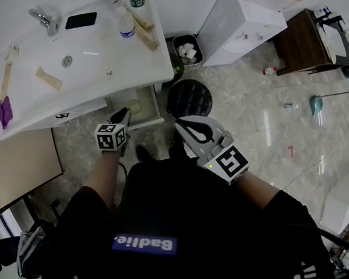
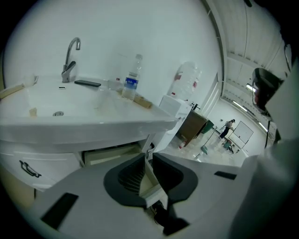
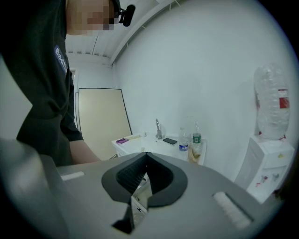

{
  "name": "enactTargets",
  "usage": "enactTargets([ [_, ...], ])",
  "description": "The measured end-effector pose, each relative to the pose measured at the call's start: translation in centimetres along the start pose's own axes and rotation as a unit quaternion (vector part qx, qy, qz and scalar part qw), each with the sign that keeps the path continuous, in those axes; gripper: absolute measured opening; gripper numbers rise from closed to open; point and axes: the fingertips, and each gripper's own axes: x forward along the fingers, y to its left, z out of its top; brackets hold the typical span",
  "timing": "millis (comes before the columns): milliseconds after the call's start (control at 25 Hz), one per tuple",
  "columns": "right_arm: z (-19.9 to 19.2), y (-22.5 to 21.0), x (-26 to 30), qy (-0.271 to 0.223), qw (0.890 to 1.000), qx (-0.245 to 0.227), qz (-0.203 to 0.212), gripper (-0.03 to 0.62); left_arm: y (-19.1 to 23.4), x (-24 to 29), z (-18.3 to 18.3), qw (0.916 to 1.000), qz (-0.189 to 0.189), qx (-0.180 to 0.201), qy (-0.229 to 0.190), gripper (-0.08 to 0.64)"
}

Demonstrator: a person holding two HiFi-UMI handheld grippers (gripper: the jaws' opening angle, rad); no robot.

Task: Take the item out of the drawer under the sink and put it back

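Just ahead of the left fingers [image 1: 120, 114] the open drawer [image 1: 157, 106] gapes upward, reachable; the desk [image 1: 117, 65] edge overhangs its back, and a black stool [image 1: 190, 98], seemingly close, blocks their right side.

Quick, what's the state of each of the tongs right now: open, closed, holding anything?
Left tongs: slightly open, nothing between them.
Right tongs: closed, empty.

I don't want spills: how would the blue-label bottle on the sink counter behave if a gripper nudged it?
The blue-label bottle stands tall and narrow, so it would probably tip. Its clear plastic suggests it is light and may dent. Once down, its round body would likely roll on the smooth counter.
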Motion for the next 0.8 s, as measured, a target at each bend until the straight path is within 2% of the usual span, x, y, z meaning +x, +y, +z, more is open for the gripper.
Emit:
enactTargets([
  [120,-0.8,-0.6,-0.1,0.01,1.0,0.006,-0.005,-0.005,1.7,1.8,-1.8,0.9994,0.017,0.0,0.031,0.068],
  [560,-4.2,-3.1,-1.4,0.052,0.998,0.029,-0.032,-0.004,5.7,7.2,-6.4,0.991,0.062,0.021,0.117,0.124],
  [800,-6.0,-4.7,-2.2,0.075,0.995,0.048,-0.048,-0.003,8.2,10.0,-8.0,0.9854,0.085,-0.009,0.147,0.129],
])
